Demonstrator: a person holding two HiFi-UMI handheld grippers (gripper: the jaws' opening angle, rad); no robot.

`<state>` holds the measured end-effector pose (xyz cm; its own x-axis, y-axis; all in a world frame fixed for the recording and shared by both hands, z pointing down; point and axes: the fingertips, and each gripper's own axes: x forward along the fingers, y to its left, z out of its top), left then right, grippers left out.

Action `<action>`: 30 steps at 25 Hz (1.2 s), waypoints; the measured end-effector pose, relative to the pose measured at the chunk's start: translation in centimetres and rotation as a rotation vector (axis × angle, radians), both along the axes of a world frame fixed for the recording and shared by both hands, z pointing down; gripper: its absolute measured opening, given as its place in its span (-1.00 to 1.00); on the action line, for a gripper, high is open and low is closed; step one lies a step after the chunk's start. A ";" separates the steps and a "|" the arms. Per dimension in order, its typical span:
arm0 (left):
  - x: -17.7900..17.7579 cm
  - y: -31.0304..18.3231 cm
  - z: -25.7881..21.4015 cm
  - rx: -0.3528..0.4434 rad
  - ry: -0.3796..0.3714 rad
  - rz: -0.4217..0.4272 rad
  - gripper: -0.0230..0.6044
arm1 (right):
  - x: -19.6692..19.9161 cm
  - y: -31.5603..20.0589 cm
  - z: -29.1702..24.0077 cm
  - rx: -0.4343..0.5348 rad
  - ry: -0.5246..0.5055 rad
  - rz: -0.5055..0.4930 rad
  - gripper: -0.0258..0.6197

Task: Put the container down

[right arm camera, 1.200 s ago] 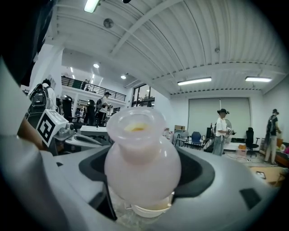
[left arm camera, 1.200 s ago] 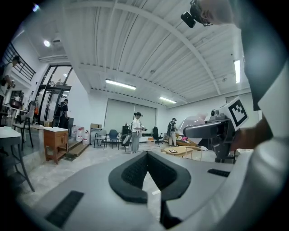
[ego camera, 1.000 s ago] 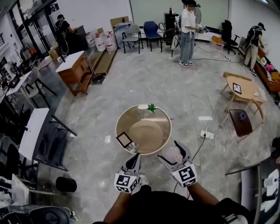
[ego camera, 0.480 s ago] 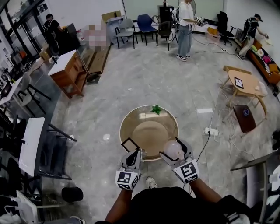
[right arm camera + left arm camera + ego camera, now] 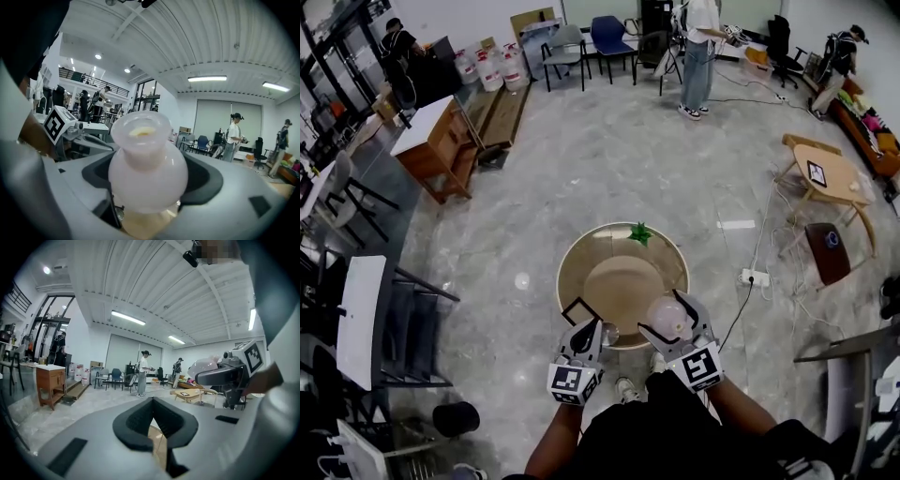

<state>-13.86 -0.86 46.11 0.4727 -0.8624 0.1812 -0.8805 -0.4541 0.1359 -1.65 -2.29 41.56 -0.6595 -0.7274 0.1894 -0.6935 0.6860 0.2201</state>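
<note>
Here, round wooden table (image 5: 623, 281) under pink container (image 5: 667, 317); floor (image 5: 609, 169) perhaps marble.

Grey marble floor (image 5: 609, 169); wooden cabinet (image 5: 431, 145) left; blue and grey chairs (image 5: 567, 47) at back.

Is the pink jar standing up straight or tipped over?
Upright. The pink jar, clamped in the right gripper, has its open mouth facing the ceiling and its round belly below.

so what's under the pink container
The near edge of the round wooden table shows below the container. Whether its base touches the tabletop is hidden by its own body.
</note>
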 end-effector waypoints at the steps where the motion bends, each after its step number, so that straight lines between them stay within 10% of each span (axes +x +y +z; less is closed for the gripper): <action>1: -0.2 -0.8 0.0 -0.005 0.001 -0.005 -0.93 | -0.2 -0.8 0.0 -0.005 -0.003 -0.002 0.33; 30: 2.6 -21.4 11.1 -0.202 -0.044 -0.040 -0.93 | -0.2 -22.2 17.4 -0.329 0.076 -0.185 0.33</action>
